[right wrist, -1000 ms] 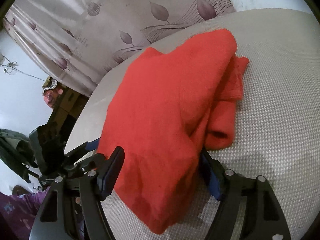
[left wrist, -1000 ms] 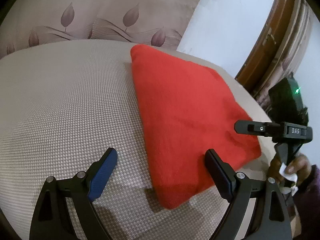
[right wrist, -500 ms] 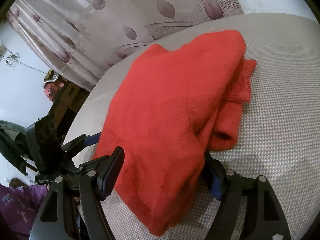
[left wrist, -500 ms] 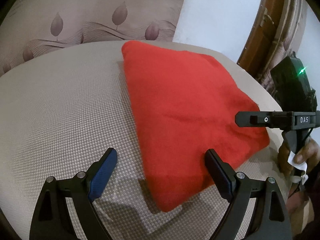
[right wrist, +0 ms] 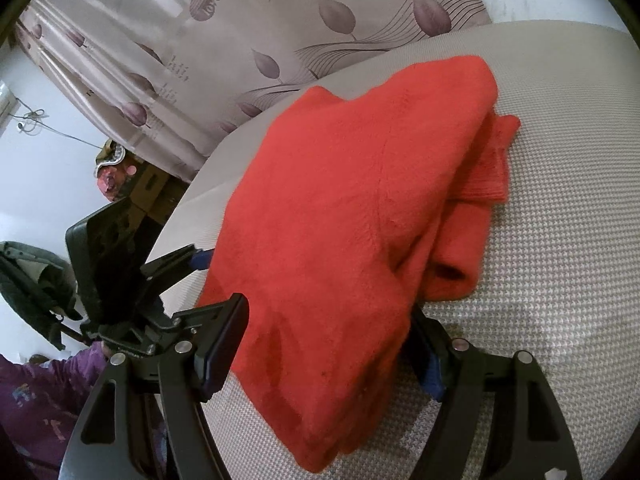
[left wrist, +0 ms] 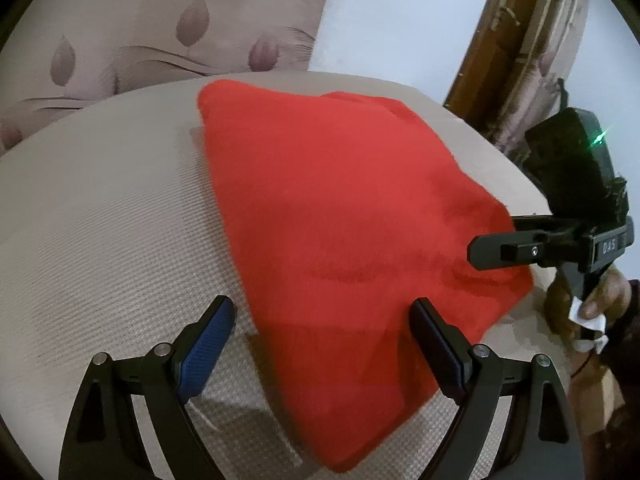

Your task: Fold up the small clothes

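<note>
Red garment (left wrist: pixel 352 236) lies folded on the grey cushion (left wrist: pixel 104 216). Left gripper (left wrist: pixel 320 344) jaws apart, empty. Only the right wrist view shows the sleeve cuff (right wrist: pixel 492 164); right gripper (right wrist: pixel 328 344) jaws straddle the cloth, grip unclear.

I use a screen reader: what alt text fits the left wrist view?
A folded red fleece garment lies on a beige woven cushion, its near corner between the left gripper's open black fingers. The right gripper reaches over the garment's right edge from a person's hand.

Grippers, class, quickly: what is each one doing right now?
Left gripper: open, holding nothing; the red garment lies between its jaws.
Right gripper: jaws straddle the garment; whether they clamp it cannot be told.
</note>
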Demonstrator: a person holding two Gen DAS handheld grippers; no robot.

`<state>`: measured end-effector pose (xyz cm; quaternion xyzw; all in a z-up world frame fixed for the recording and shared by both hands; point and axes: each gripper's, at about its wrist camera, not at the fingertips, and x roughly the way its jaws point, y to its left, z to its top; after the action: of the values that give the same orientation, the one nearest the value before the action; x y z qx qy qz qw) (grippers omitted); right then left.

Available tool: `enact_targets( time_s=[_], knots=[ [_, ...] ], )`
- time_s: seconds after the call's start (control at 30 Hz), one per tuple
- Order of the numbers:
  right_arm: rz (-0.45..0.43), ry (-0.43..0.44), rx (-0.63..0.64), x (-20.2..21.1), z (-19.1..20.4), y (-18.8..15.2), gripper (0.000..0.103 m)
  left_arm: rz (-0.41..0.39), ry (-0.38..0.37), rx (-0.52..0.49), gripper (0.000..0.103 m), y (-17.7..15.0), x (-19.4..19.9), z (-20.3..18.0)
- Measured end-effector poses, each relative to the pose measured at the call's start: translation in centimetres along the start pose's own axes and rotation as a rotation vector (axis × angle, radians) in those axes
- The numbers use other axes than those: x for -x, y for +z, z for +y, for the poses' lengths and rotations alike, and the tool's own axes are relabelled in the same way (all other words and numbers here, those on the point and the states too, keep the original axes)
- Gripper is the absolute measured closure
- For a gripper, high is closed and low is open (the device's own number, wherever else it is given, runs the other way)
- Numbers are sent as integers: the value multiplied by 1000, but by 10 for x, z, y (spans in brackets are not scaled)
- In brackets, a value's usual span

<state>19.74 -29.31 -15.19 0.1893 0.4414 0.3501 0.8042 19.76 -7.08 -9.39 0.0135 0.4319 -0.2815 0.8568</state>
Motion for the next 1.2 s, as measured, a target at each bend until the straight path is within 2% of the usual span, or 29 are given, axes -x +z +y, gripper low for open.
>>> enact_targets(
  time_s=[0.1,0.27,0.43,0.5,0.73,0.83,0.97,1.07,1.1,1.13,1.17,1.2],
  knots=[
    [1,5,-3,0,-1,1,30,8,-75,9,14,6,-2,5],
    [4,16,-12,1,-3,2,30,26,-246,49,14,17,-8,18],
    [4,44,-31,2,-9,5,30,30,-431,198,15,29,-16,49],
    [-9,72,-61,4,-14,7,30,36,-461,227,15,35,-18,57],
    [-68,183,-174,9,-34,17,30,76,-501,235,15,57,-30,64],
    [-97,218,-219,8,-42,21,30,74,-517,268,15,64,-33,70],
    [-111,204,-231,3,-42,29,30,76,-512,269,14,69,-38,70],
    [-139,228,-272,2,-47,32,30,50,-516,275,14,69,-38,71],
    [-146,219,-268,3,-47,31,31,43,-500,269,19,68,-38,70],
    [-142,190,-258,2,-46,29,40,44,-472,259,37,67,-39,70],
    [-126,156,-256,-2,-44,30,67,55,-437,250,47,65,-41,69],
    [-99,140,-278,-8,-48,28,78,59,-434,270,52,62,-44,72]
  ],
)
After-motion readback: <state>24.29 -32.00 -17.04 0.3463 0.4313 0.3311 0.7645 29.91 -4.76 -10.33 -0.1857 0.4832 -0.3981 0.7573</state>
